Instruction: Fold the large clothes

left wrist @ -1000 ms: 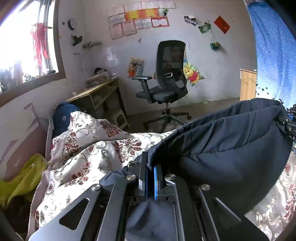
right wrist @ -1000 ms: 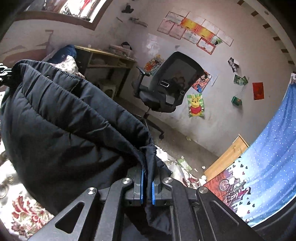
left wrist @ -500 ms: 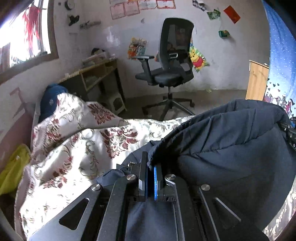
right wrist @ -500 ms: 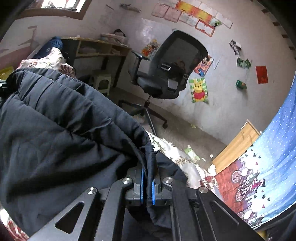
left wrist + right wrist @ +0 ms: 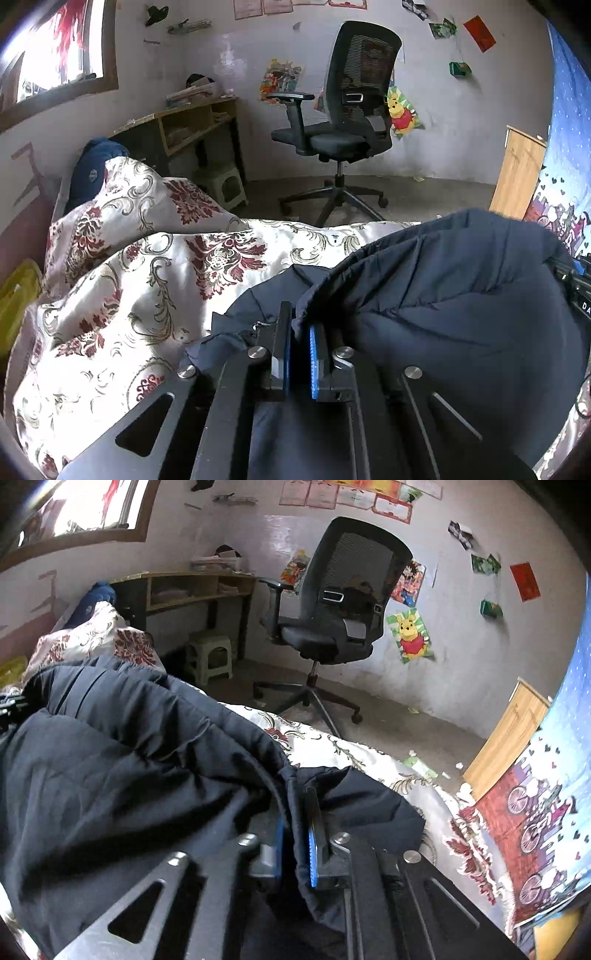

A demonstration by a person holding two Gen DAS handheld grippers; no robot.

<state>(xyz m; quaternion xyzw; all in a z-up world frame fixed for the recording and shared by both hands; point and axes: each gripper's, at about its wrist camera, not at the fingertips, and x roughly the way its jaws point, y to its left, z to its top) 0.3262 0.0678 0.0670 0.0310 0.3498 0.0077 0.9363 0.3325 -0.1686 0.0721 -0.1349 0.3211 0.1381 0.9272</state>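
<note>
A dark navy padded jacket (image 5: 443,295) hangs between my two grippers over the floral bedspread (image 5: 140,280). My left gripper (image 5: 299,332) is shut on the jacket's hem edge. In the right wrist view the jacket (image 5: 129,775) bulges to the left, and my right gripper (image 5: 295,816) is shut on its gathered hem. A lower layer of the jacket (image 5: 362,801) lies on the bed beyond the right fingers. The other gripper's body shows at the right edge of the left wrist view (image 5: 580,288).
A black office chair (image 5: 351,122) stands on the floor past the bed's far edge. A wooden desk (image 5: 184,125) and a small stool (image 5: 225,184) are at the back left. A wooden cabinet (image 5: 517,173) and a blue curtain (image 5: 569,147) are at the right.
Both grippers have lowered with the jacket toward the bed. The jacket's bulk has sunk and a lower layer now rests on the bedspread. Both stay shut on the hem.
</note>
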